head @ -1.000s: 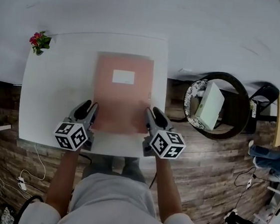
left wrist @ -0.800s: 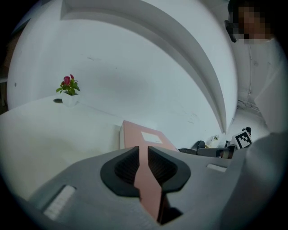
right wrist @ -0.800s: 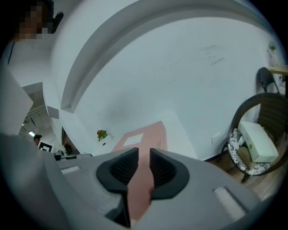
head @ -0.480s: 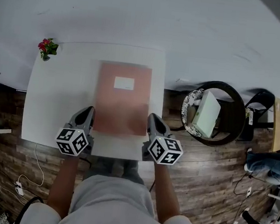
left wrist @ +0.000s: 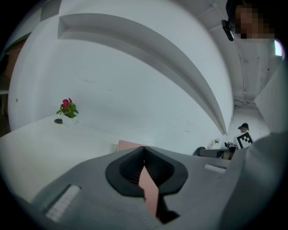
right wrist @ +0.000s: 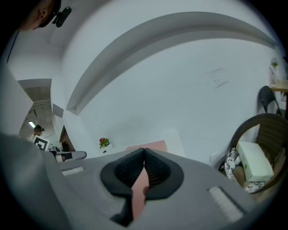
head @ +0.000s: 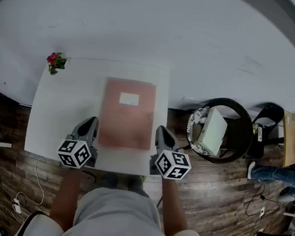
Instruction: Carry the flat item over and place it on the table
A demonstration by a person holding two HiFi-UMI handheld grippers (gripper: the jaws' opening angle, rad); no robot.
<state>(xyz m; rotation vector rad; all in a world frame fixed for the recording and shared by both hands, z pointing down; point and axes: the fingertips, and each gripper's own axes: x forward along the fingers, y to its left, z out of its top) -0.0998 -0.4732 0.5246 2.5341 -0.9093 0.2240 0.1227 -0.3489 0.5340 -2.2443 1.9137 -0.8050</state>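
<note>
The flat pink item (head: 127, 115) with a white label lies flat on the white table (head: 65, 100). My left gripper (head: 91, 120) sits beside its near left corner and my right gripper (head: 161, 128) beside its near right corner, both a little apart from it. Both are shut with nothing between the jaws. In the left gripper view the left gripper (left wrist: 144, 148) has its jaws meeting, and the pink item (left wrist: 129, 144) shows beyond them on the table. The right gripper view shows the right gripper (right wrist: 144, 151) the same way, with the item (right wrist: 152, 145) past it.
A small pot of red flowers (head: 55, 62) stands at the table's far left corner. To the right of the table, on the wooden floor, a round dark chair (head: 244, 107) holds a white box (head: 210, 131). A white wall rises behind the table.
Both grippers have drawn back off the item's near corners and their jaws have closed. The item stays flat on the table. The head view has pulled back a little.
</note>
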